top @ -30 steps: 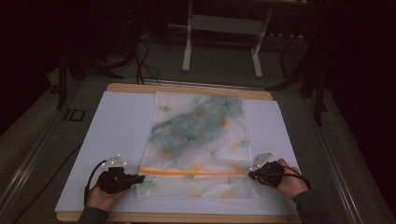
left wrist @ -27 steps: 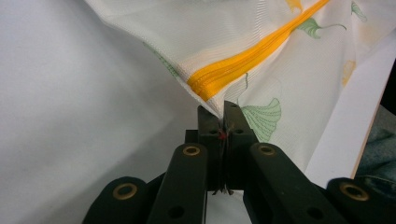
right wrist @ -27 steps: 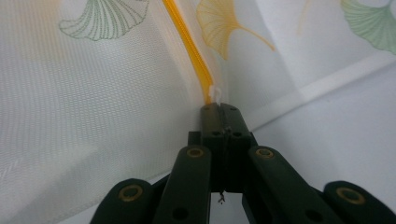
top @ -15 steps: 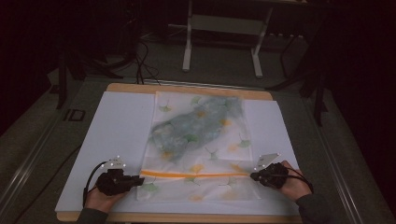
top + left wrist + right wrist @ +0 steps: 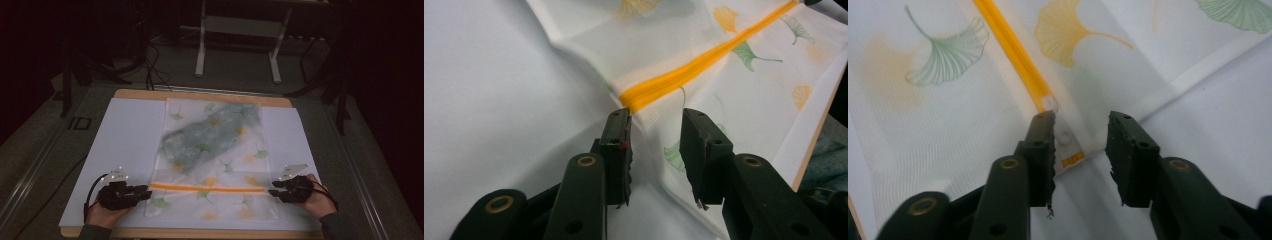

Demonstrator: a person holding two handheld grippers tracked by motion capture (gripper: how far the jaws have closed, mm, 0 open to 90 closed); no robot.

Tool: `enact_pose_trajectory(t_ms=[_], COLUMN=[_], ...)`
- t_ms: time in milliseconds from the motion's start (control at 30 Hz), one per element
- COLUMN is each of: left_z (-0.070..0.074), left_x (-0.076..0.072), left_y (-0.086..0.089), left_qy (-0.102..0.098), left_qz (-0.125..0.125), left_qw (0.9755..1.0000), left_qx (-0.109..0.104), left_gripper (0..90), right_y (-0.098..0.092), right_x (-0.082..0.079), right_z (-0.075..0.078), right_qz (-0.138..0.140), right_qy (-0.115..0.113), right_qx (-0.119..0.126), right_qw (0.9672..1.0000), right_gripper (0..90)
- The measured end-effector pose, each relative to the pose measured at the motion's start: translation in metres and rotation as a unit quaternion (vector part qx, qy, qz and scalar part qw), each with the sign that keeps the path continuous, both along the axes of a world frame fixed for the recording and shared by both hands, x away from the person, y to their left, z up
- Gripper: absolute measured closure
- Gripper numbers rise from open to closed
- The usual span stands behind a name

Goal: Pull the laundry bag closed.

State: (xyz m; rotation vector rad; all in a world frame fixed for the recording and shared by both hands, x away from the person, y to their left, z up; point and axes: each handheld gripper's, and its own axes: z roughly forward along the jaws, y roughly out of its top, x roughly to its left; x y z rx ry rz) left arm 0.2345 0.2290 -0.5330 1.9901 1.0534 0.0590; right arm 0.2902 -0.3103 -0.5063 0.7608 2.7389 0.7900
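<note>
Mesh laundry bag [image 5: 215, 160] lies flat on the white tabletop [image 5: 125, 135], its orange zipper [image 5: 207, 188] stretched between the hands. Left tongs [image 5: 145, 191] and right tongs [image 5: 273, 189] have just been opening, jaws wide, cloth released at each zipper end. Release step; next likely calls for withdrawing clear without dragging the fabric.

No readable text, label or number appears anywhere.

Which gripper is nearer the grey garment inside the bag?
Left, narrowly. The left gripper sits at the orange zip's left end, below the garment's low left part. The right gripper is at the zip's right end, farther off.
</note>
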Motion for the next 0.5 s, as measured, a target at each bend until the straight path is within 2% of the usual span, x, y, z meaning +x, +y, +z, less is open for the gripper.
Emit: enact_pose_trajectory(t_ms=[33,167,233,333,433,500], left_z=[0.0,0.002,0.002,0.003,0.003,0.003], left_x=[0.0,-0.001,-0.001,-0.002,-0.001,-0.001], left_y=[0.001,0.004,0.005,0.007,0.011,0.013], left_qy=[-0.006,-0.016,-0.023,-0.032,-0.043,-0.054], left_qz=[0.006,0.014,0.021,0.037,0.062,0.085], left_qw=[1.0,0.9998,0.9995,0.9988,0.9971,0.9947], left_qx=[0.0,0.0,0.001,0.004,0.006,0.02], left_gripper=[63.7,63.2,63.0,61.9,60.6,58.6], right_y=[-0.001,-0.003,-0.004,-0.007,-0.011,-0.014], right_x=[-0.001,-0.002,-0.004,-0.006,-0.008,-0.01], right_z=[0.0,-0.001,-0.003,-0.005,-0.008,-0.009], right_qz=[-0.009,-0.026,-0.041,-0.069,-0.113,-0.145], right_qy=[-0.001,-0.004,-0.004,-0.013,-0.029,-0.042], right_qx=[0.017,0.042,0.069,0.089,0.114,0.122], right_qw=[0.9998,0.9988,0.9967,0.9935,0.9866,0.9809], right_gripper=[60.8,58.0,56.8,54.7,52.0,50.8])
